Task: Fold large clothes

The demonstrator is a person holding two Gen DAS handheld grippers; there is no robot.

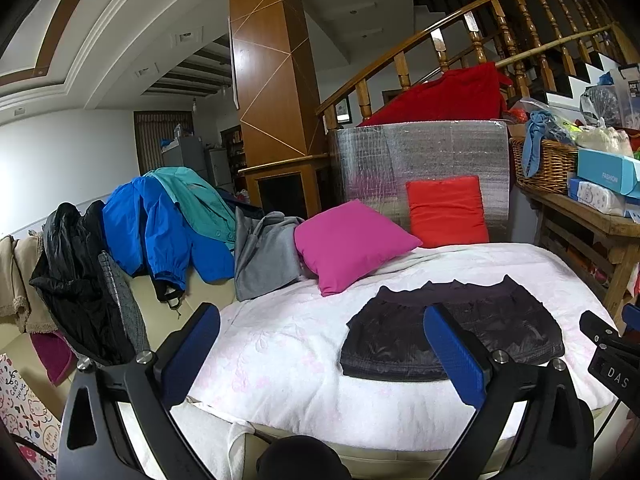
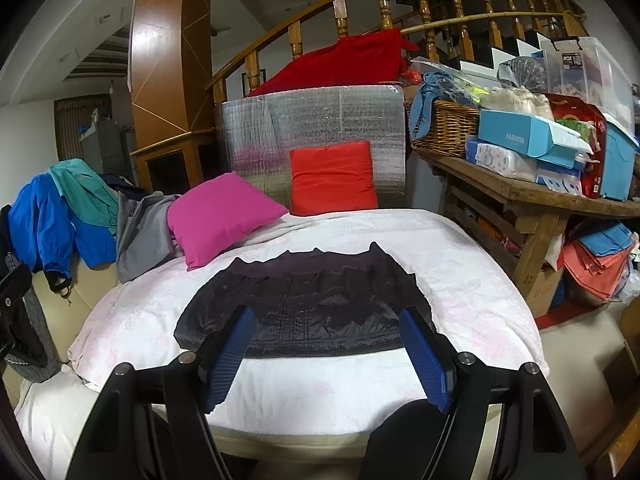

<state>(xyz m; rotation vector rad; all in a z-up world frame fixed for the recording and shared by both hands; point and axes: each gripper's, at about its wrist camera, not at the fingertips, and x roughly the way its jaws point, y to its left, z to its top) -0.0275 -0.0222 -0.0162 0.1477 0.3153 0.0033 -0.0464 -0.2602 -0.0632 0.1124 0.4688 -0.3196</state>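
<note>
While each tool point(image 1: 322, 350) point(image 2: 328, 354) gapes empty above the folded black garment point(image 2: 304, 304), a blue box point(image 2: 524, 134) reads "FASHION".

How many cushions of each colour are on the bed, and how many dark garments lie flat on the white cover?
Pink cushion: 1
Orange-red cushion: 1
Dark folded garment on the white cover: 1
Total: 3

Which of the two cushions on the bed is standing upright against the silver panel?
The orange-red cushion. It stands upright against the silver panel, while the pink cushion to its left lies tilted on the bed.
</note>
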